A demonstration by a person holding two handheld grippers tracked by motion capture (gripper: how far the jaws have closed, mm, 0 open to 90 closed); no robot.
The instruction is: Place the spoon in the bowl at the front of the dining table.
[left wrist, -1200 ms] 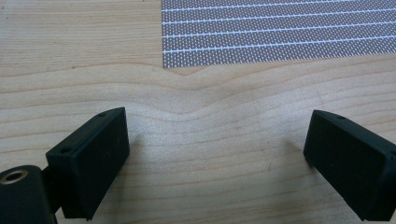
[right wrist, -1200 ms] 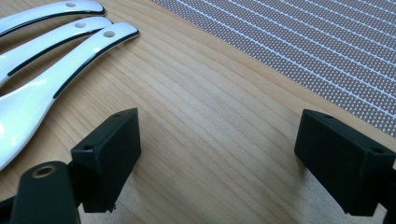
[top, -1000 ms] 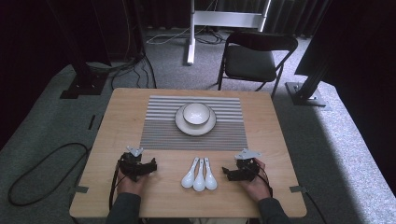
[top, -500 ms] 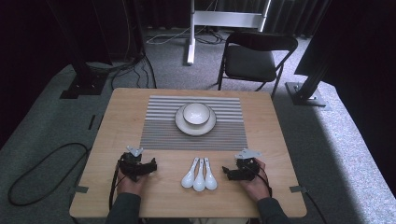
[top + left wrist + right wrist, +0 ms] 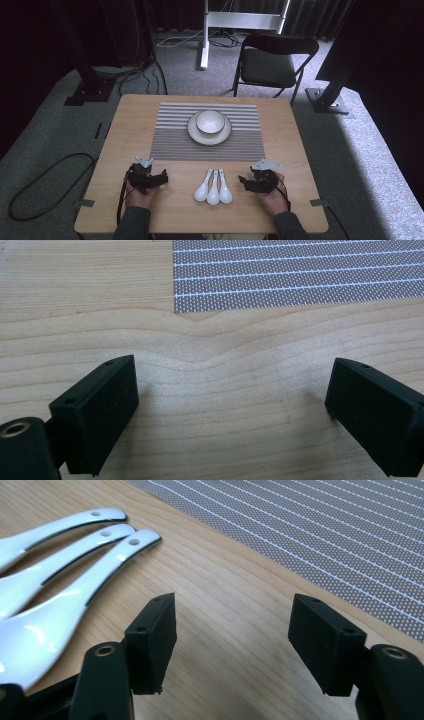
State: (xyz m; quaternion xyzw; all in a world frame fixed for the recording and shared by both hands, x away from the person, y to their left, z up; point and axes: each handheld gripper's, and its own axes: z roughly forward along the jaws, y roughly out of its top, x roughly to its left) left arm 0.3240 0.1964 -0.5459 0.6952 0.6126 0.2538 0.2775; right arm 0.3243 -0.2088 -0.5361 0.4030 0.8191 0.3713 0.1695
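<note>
White porcelain: three spoons (image 5: pixel 214 186) fanned side by side near front edge of table (image 5: pixel 125 125), handles aimed toward striped mat (image 5: pixel 170 142); bowl (image 5: pixel 210 121) on plate (image 5: pixel 200 135) at mat's centre, well beyond spoons, probably their destination.

High view: left gripper (image 5: pixel 161 178) resting well to left of spoons, right gripper (image 5: pixel 245 181) just to their right, tips turned toward them, seemingly readied for a pick.

Left gripper view: jaws spread wide over bare wood, nothing between, mat corner (image 5: pixel 176 307) ahead.

Right gripper view: right gripper (image 5: pixel 232 630) part open, jaws just narrowed with nothing between; nearest spoon (image 5: pixel 75 605) beside left jaw, untouched.
</note>
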